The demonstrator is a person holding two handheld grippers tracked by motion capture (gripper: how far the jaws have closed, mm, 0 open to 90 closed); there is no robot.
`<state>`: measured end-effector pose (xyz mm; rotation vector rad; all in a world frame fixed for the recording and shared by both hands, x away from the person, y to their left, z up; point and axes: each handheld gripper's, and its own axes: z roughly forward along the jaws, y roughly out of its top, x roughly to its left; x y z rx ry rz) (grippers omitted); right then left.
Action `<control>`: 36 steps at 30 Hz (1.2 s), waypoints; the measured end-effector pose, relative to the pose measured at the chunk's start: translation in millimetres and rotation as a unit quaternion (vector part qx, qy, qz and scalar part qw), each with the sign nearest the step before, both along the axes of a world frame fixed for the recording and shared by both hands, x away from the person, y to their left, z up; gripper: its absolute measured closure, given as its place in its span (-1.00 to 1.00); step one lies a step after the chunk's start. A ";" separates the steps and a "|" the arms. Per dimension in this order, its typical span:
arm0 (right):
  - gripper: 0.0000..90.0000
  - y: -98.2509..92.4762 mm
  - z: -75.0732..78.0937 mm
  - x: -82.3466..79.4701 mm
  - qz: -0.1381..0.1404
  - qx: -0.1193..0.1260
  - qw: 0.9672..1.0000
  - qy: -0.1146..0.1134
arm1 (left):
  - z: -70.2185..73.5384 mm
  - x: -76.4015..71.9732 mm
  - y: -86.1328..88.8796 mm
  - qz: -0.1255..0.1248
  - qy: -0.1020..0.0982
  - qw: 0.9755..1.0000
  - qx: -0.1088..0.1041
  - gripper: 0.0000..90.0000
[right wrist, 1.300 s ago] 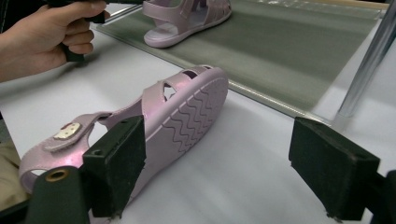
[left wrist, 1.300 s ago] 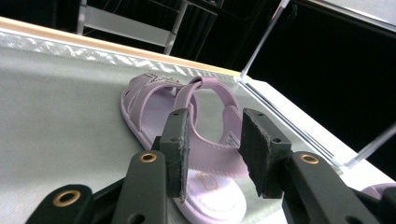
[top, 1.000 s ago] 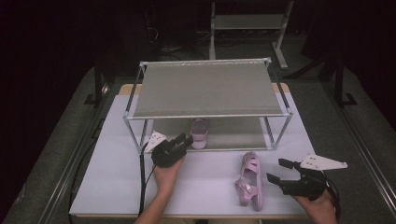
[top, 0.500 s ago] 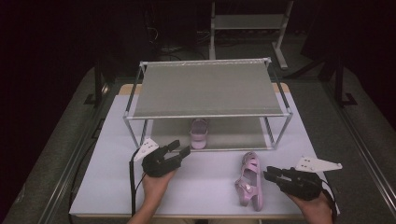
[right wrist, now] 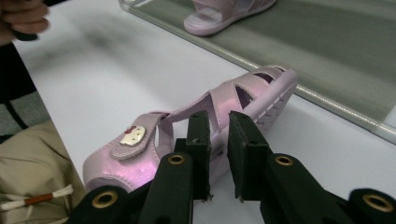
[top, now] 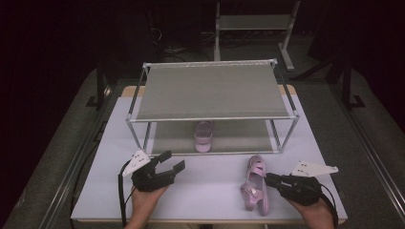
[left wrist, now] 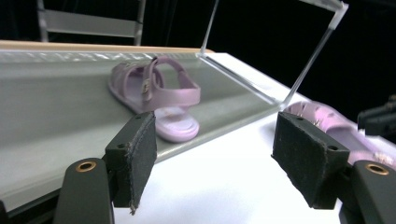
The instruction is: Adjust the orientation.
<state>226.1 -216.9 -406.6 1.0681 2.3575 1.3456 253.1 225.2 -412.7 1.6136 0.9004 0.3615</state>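
A two-shelf metal rack [top: 210,90] stands on the white table [top: 105,138]. One pink sandal [top: 204,136] sits on its lower shelf, near the front edge. A second pink sandal [top: 254,188] lies on the table in front of the rack, to the right. The left gripper [top: 171,162] is held low at the near left, jaws wide apart and empty, pointing toward the rack. The right gripper [top: 268,179] reaches in from the near right, jaws nearly together against the side of the second sandal; whether they pinch it, I cannot tell.

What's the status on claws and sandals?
Left claw open, hovering off the rack. Right claw nearly shut beside the pink sandal on the table, not gripping. Second sandal on the lower shelf. Nothing in the way.
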 end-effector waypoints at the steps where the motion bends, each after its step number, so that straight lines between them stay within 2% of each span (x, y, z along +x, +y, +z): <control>1: 0.78 1.9 -0.2 1.7 0.004 0.000 1.000 0.002 | 1.8 -3.7 8.0 0.001 0.004 1.000 -0.001 -0.36; 7: 0.81 8.1 2.7 2.7 0.004 -0.015 1.000 -0.002 | 3.8 -14.4 27.9 0.012 -0.005 1.000 -0.001 -0.37; 9: 0.82 8.0 2.6 1.5 0.000 -0.016 1.000 -0.003 | 1.4 -16.2 32.5 0.016 0.000 1.000 -0.011 -0.37; 11: 0.82 7.4 2.2 1.3 -0.001 -0.014 1.000 -0.002 | 1.1 -17.4 34.5 0.020 -0.001 1.000 -0.013 -0.37; 13: 0.82 4.3 0.5 1.6 -0.005 -0.001 1.000 0.005 | 3.7 -20.8 36.2 0.032 -0.018 0.999 -0.007 -0.36; 17: 0.84 2.9 0.6 1.5 -0.005 -0.001 1.000 0.007 | 6.2 -22.7 37.5 0.035 -0.027 0.999 -0.009 -0.36; 20: 0.85 0.8 0.4 0.9 -0.008 -0.001 1.000 0.008 | 3.9 -22.9 36.4 0.032 -0.021 0.999 -0.008 -0.36; 27: 0.85 -4.8 -1.8 3.1 -0.010 0.018 1.000 0.023 | 1.2 -20.5 32.6 0.031 -0.018 0.999 -0.009 -0.36; 36: 0.89 -13.1 -3.8 2.0 -0.016 0.020 0.999 0.028 | -0.6 -18.7 34.2 0.029 -0.015 0.999 -0.007 -0.36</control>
